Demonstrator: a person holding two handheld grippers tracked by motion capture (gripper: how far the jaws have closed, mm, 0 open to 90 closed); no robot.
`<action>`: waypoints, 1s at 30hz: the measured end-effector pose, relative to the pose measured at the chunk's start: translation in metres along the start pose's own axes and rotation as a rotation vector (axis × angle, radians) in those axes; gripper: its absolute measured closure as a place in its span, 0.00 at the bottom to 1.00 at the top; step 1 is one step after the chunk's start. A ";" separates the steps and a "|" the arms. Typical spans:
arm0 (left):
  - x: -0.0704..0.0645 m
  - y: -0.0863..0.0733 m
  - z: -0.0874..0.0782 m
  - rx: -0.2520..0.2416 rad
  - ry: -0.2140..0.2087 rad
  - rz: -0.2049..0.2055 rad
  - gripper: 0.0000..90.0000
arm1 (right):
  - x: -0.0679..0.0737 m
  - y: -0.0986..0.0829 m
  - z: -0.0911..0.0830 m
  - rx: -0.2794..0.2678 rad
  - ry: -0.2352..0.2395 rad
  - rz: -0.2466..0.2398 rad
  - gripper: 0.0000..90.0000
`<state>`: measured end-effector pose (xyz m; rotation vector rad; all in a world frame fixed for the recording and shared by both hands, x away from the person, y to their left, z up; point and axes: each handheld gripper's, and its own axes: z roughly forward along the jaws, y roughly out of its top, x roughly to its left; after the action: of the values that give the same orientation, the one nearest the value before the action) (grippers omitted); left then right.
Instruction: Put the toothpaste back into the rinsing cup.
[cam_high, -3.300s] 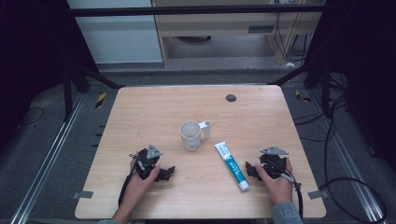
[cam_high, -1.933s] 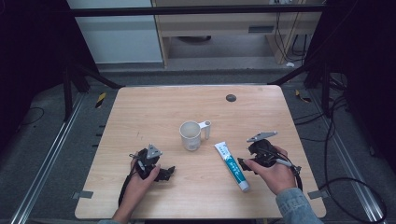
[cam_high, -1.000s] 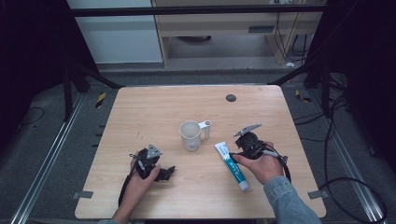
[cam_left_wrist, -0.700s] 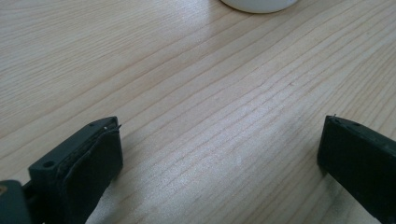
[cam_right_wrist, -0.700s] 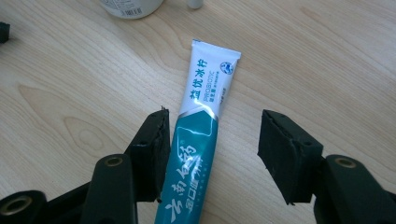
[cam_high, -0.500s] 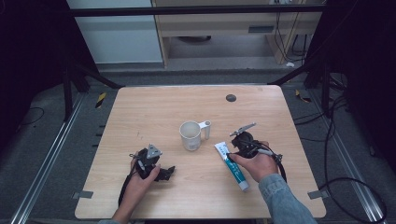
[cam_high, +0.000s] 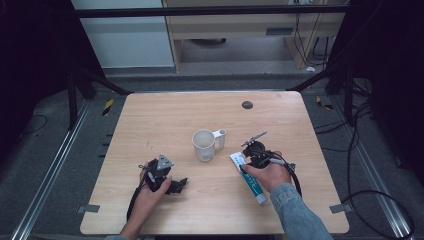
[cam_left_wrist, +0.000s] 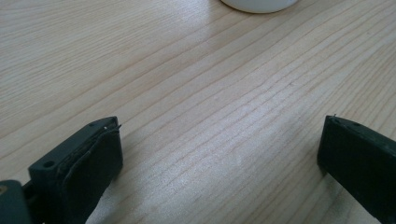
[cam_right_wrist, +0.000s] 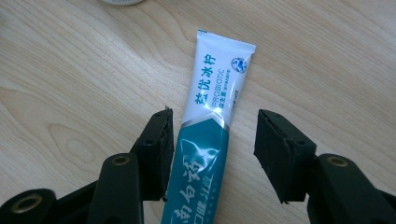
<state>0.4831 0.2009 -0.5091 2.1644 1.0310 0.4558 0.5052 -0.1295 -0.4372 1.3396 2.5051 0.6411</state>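
A white and teal toothpaste tube (cam_high: 251, 179) lies flat on the wooden table (cam_high: 150, 120), right of a white mug (cam_high: 204, 145). My right gripper (cam_high: 248, 161) is down over the tube's upper half. In the right gripper view its jaws stand open on either side of the tube (cam_right_wrist: 205, 135), the left one close against it, the right one a little apart. My left gripper (cam_high: 176, 186) rests low on the table near the front left. Its jaws are spread wide over bare wood (cam_left_wrist: 219, 140), with the mug's base (cam_left_wrist: 259, 3) far ahead.
A small dark round disc (cam_high: 247, 104) sits near the table's far edge. The mug's handle (cam_high: 220, 134) points right, toward the right gripper. Cables trail on the floor to the right of the table.
My right gripper has moved left and forward from the table's right front onto the toothpaste tube, and now straddles it. The left gripper has stayed where it was.
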 end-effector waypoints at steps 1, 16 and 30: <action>0.000 0.000 0.000 0.000 0.000 0.000 0.00 | 0.000 0.000 0.002 0.003 0.002 0.000 0.52; 0.000 0.000 0.000 0.000 0.000 0.000 0.00 | 0.005 0.006 0.027 0.075 0.009 0.014 0.51; 0.000 0.000 0.000 0.000 0.000 0.000 0.00 | 0.003 0.004 0.038 0.109 0.008 0.036 0.54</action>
<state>0.4831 0.2009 -0.5091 2.1639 1.0312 0.4560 0.5218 -0.1145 -0.4689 1.4254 2.5612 0.5254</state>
